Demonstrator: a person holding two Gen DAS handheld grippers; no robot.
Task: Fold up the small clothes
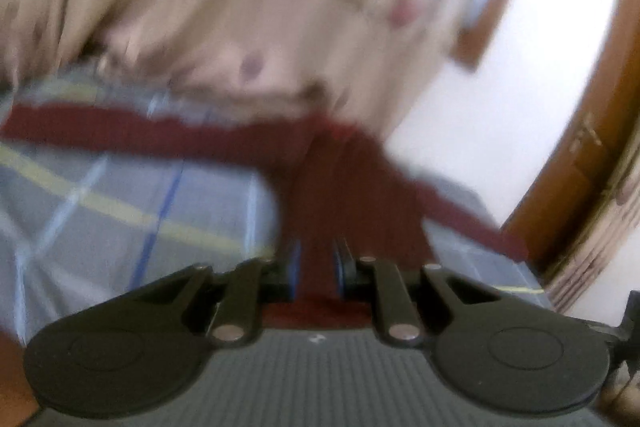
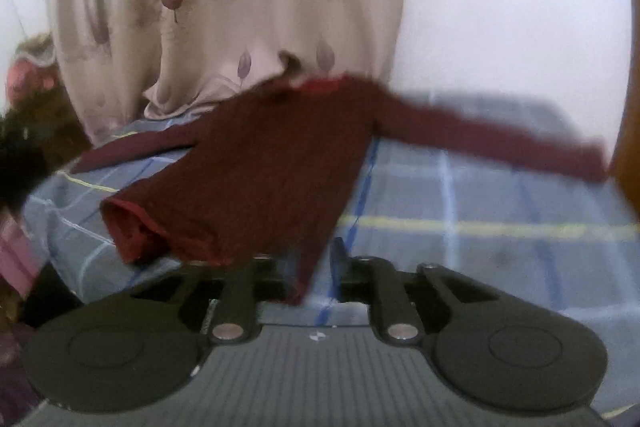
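Right wrist view: maroon sweater (image 2: 256,163) hem pinched in right gripper (image 2: 316,267), left gripper (image 1: 316,267) likewise clamping cloth.

A beige leaf-print curtain (image 2: 224,7) hangs beside a white wall (image 2: 520,7) behind the plaid-sheeted bed (image 2: 500,227).

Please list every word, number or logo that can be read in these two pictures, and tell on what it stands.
"R": dark print on the curtain; the letters after it are too blurred to read.
Small white mark on the right hand-held gripper body: too small to read.
Left wrist view: too blurred, nothing readable.
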